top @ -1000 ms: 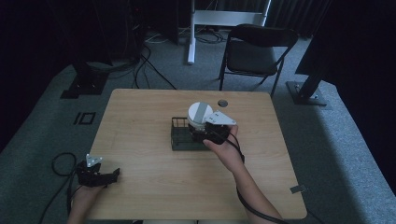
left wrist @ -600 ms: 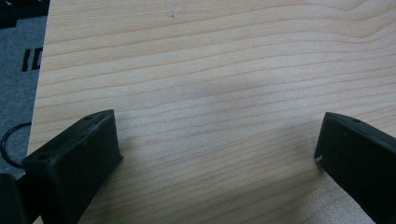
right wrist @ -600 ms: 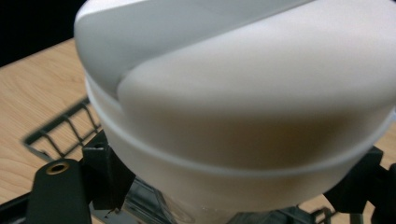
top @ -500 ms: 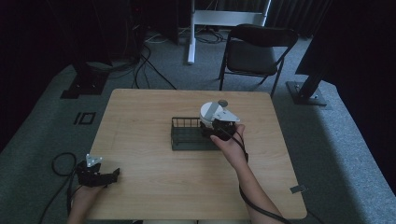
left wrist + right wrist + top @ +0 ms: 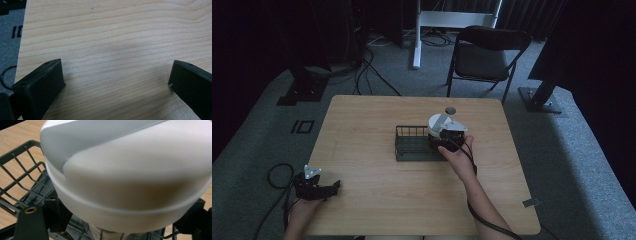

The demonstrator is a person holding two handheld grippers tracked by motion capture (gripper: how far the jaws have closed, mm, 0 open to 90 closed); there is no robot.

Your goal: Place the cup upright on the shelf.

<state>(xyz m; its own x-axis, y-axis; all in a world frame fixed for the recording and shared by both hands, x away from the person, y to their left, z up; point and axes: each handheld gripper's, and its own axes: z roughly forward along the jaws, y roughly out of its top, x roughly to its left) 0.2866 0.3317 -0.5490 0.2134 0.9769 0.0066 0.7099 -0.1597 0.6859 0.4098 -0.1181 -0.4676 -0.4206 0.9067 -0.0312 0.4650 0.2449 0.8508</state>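
Item: white lidded container (image 5: 439,125), clamped at its sides between the jaws of the right gripper (image 5: 447,138) and held at the right end of a dark wire basket (image 5: 412,144) near the middle of the wooden table (image 5: 377,195). In the right gripper view the container (image 5: 130,175) hangs just above the basket's mesh (image 5: 22,185), with a clear body faintly visible under the wide lid; whether its base touches the mesh cannot be told. Status: container picked up and brought to the basket, likely about to be set inside; lowering and release not yet done. Left gripper (image 5: 314,186): parked at the table's near left corner, jaws spread wide over bare wood, holding nothing. Also present: a small dark round object (image 5: 450,110) on the table beyond the basket, and a folding chair (image 5: 484,55) behind the table.
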